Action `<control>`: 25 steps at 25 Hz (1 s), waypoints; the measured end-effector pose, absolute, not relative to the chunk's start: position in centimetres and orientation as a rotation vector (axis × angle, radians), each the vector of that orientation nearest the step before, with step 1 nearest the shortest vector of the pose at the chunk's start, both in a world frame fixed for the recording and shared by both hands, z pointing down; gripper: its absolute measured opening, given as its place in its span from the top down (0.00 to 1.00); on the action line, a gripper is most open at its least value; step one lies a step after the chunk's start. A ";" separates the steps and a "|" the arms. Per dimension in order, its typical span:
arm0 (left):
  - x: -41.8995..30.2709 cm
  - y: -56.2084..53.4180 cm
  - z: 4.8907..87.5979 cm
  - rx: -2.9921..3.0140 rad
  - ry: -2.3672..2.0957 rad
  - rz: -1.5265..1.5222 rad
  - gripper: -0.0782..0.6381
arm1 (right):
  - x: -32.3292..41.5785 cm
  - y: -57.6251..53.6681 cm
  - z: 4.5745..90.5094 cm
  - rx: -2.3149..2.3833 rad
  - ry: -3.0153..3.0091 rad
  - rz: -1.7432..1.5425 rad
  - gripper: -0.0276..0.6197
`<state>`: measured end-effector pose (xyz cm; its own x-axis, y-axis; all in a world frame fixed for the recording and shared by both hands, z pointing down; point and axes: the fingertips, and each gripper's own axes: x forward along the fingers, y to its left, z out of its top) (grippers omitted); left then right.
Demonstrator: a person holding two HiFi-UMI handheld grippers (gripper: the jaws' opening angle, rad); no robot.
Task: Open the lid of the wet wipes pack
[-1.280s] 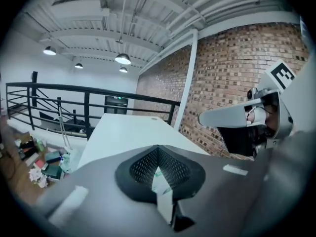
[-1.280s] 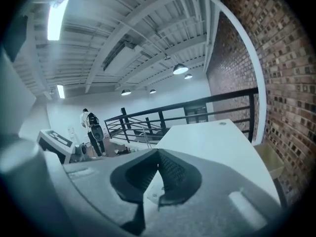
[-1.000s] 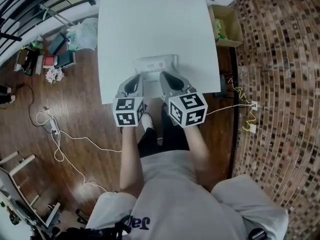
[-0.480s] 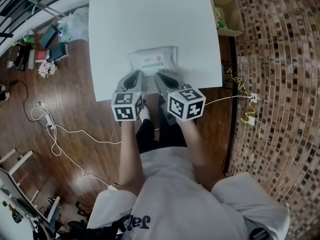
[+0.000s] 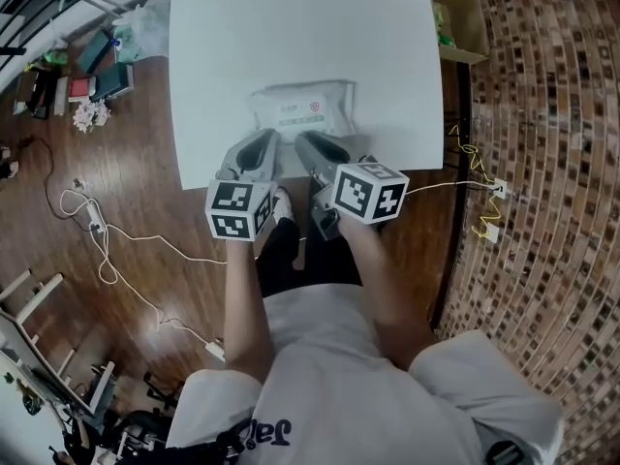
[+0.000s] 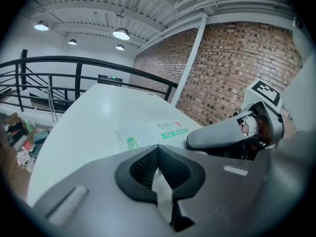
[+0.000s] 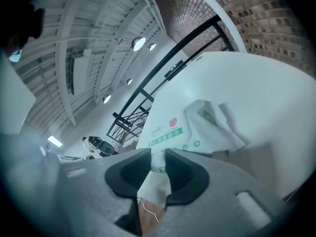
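Lying near the front edge of the white desk, the wet wipes pack has both grippers just at its near side. The left gripper has its fingers closed together. The right gripper fingers are opening, with the pack's near edge showing in the gap between them

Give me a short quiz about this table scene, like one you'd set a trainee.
1. Multiple choice: the wipes pack lies on the table
A) at its far edge
B) toward the edge nearest the person
C) hanging off its left side
2. True or false: the cardboard box stands on the table.
3. Fill in: the floor left of the table is made of ___.
Key: 1 B. 2 false, it stands beside the table. 3 wood.
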<state>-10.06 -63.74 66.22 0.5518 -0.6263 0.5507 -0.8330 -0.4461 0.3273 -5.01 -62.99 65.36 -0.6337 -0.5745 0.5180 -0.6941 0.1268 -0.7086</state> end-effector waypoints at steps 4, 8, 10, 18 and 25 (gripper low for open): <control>-10.1 -63.8 66.2 2.232 -1.179 0.457 0.87 | -5.0 -63.3 65.8 1.304 -2.264 1.615 0.84; -10.1 -63.7 66.4 2.236 -1.185 0.461 0.87 | -5.0 -63.3 66.3 1.340 -2.225 1.711 0.85; -10.1 -63.7 66.4 2.236 -1.188 0.467 0.87 | -4.9 -63.2 66.5 1.356 -2.206 1.757 0.85; -10.2 -63.8 66.8 2.246 -1.220 0.558 0.87 | -4.9 -63.4 66.9 1.351 -2.118 1.876 0.91; -10.2 -63.6 67.1 2.237 -1.268 0.622 0.87 | -4.9 -63.2 66.1 1.346 -2.056 1.922 0.95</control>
